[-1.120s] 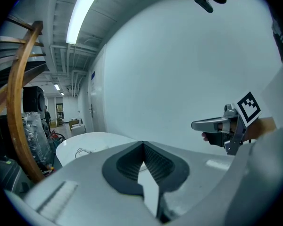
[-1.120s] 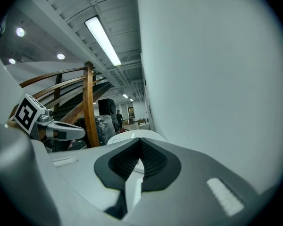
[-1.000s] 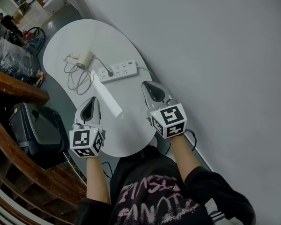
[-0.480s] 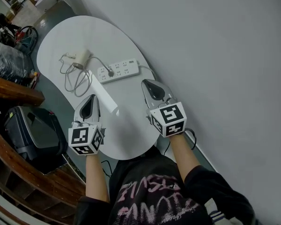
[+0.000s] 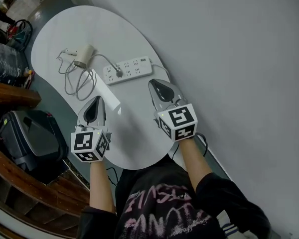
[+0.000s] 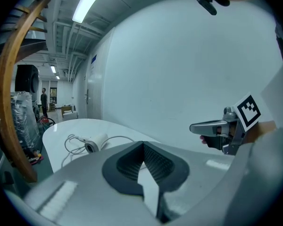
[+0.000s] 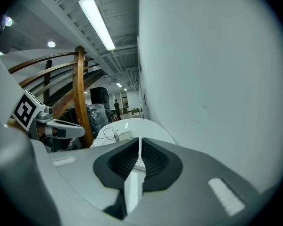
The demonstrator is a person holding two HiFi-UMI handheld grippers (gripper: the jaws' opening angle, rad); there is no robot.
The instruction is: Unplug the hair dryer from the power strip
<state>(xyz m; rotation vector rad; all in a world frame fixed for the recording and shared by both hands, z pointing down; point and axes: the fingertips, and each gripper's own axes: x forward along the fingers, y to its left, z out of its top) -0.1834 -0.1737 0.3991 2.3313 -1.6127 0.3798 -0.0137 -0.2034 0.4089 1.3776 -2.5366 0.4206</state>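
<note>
– Small white barrel-shaped hair dryer (image 5: 83,57): where is it, and is it still plugged in?

– It lies on its side toward the far left of the white rounded table (image 5: 92,26). Its thin white cord (image 5: 72,79) loops loosely beside it. One run of the cord goes to a plug (image 5: 118,74) seated near the left end of the long white plastic power strip (image 5: 127,69). So yes, it is not yet unplugged.

– Why is the strip where it is?

– It lies flat near the table's right edge, close to the pale grey wall (image 5: 229,59). Its own lead trails off that side, probably toward a wall socket. That leaves the plug facing up and open to a grip from above.

– And the tongs?

– The left gripper (image 5: 95,101) and the right gripper (image 5: 161,86) both hover over the near part of the table, short of the strip and touching nothing. The left one's pads meet at the tips and hold nothing. The right one's jaws have just been opening and now show a thin slit with nothing in it.

– Why one on each side?

– My guess is that the right gripper stands nearer the strip, so it could pin the strip down. The left is on the dryer's side and could pull the plug straight up. Without a steadying hold, the light strip would likely lift with the plug.
</note>
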